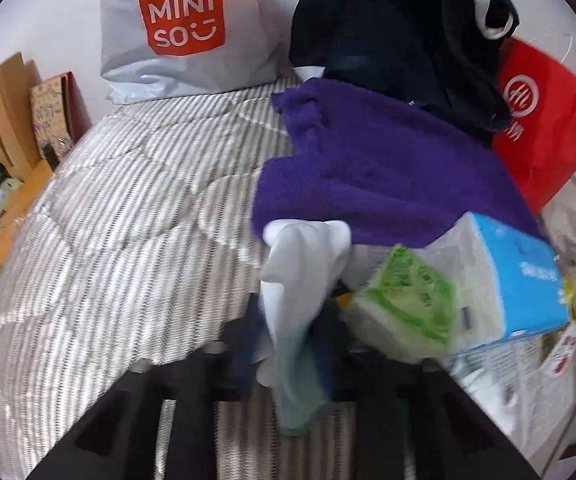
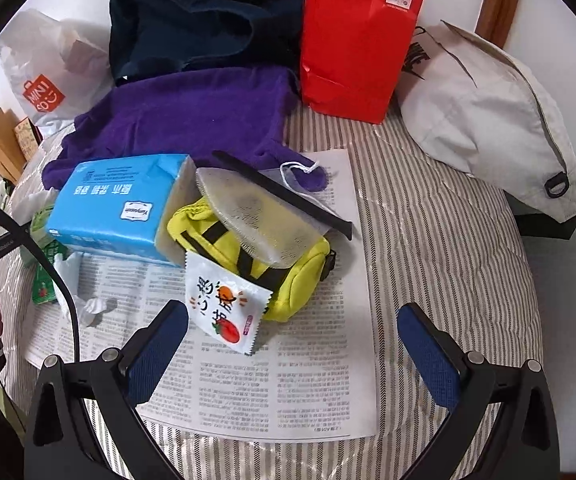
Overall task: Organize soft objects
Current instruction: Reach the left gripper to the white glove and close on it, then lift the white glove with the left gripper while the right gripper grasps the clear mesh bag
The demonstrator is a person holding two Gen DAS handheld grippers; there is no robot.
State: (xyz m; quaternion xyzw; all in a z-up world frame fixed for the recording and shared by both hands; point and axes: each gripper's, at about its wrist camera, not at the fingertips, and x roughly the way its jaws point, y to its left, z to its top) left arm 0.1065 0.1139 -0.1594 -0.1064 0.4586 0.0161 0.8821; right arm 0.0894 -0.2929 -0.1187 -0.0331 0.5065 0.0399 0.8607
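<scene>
Where the left gripper [image 1: 288, 344] is clamped on a white cloth [image 1: 304, 264], the fabric hangs limp and folded between the blue pads, near the left edge of the newspaper [image 2: 272, 380] on the striped bed [image 1: 128, 200]. Judged from its drape, the cloth is light, soft and not fragile; a pinch on a bunched fold should hold better than one on a single layer, which might slip. Beside it lie a green packet [image 1: 412, 304] and a blue tissue pack [image 2: 116, 204], with a purple towel [image 2: 184, 124] behind. The yellow pouch [image 2: 284, 272], likely squashy, sits mid-paper under a mesh bag [image 2: 256, 212], a sachet [image 2: 224, 308] leaning on it. The right gripper [image 2: 292, 352] hovers released, jaws wide, just short of the sachet.
</scene>
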